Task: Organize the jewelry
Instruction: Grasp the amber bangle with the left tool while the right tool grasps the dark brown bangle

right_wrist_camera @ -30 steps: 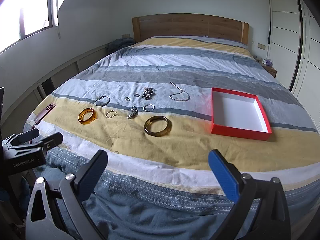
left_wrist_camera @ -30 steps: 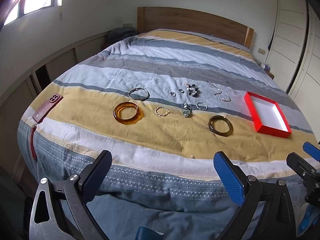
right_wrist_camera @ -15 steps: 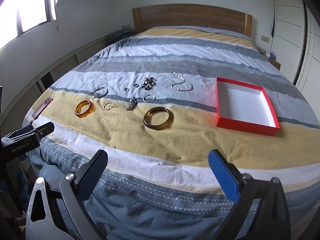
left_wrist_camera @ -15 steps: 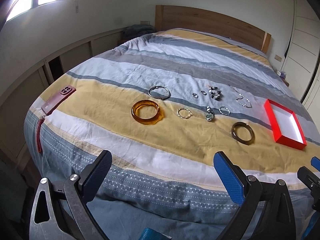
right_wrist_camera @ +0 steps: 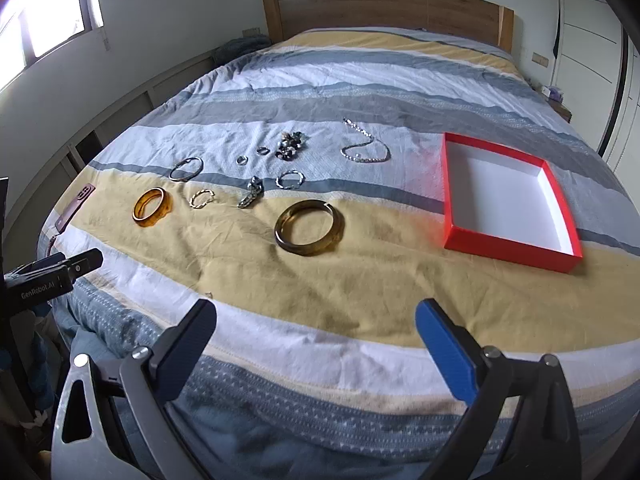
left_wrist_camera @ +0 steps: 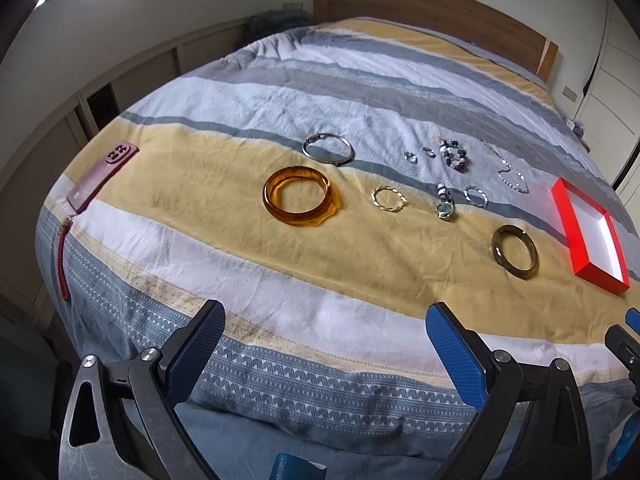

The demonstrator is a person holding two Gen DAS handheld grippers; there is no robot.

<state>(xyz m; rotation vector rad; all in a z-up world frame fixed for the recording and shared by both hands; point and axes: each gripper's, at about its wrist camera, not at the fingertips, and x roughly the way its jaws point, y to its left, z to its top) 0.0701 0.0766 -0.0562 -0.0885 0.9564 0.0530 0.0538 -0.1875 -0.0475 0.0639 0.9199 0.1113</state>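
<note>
Jewelry lies spread on a striped bedspread. An amber bangle (left_wrist_camera: 298,199) (right_wrist_camera: 151,207), a dark olive bangle (left_wrist_camera: 515,251) (right_wrist_camera: 309,227), a silver bangle (left_wrist_camera: 329,149) (right_wrist_camera: 186,168), a thin gold ring bracelet (left_wrist_camera: 388,199), a silver chain (right_wrist_camera: 365,148), a bead cluster (right_wrist_camera: 291,146) and small rings sit in a loose group. An empty red box (right_wrist_camera: 505,201) (left_wrist_camera: 588,231) with a white inside rests to their right. My left gripper (left_wrist_camera: 325,348) is open over the bed's near edge, holding nothing. My right gripper (right_wrist_camera: 316,340) is open too, well short of the olive bangle.
A maroon phone case (left_wrist_camera: 102,177) with a red strap lies at the bed's left edge. A wooden headboard (right_wrist_camera: 384,8) stands at the far end, a low ledge runs along the left wall, and white wardrobe doors (right_wrist_camera: 592,40) are on the right.
Both grippers have moved forward and a little lower toward the bed, so the jewelry looks closer. The left view has swung left toward the amber bangle. Nothing on the bed has moved.
</note>
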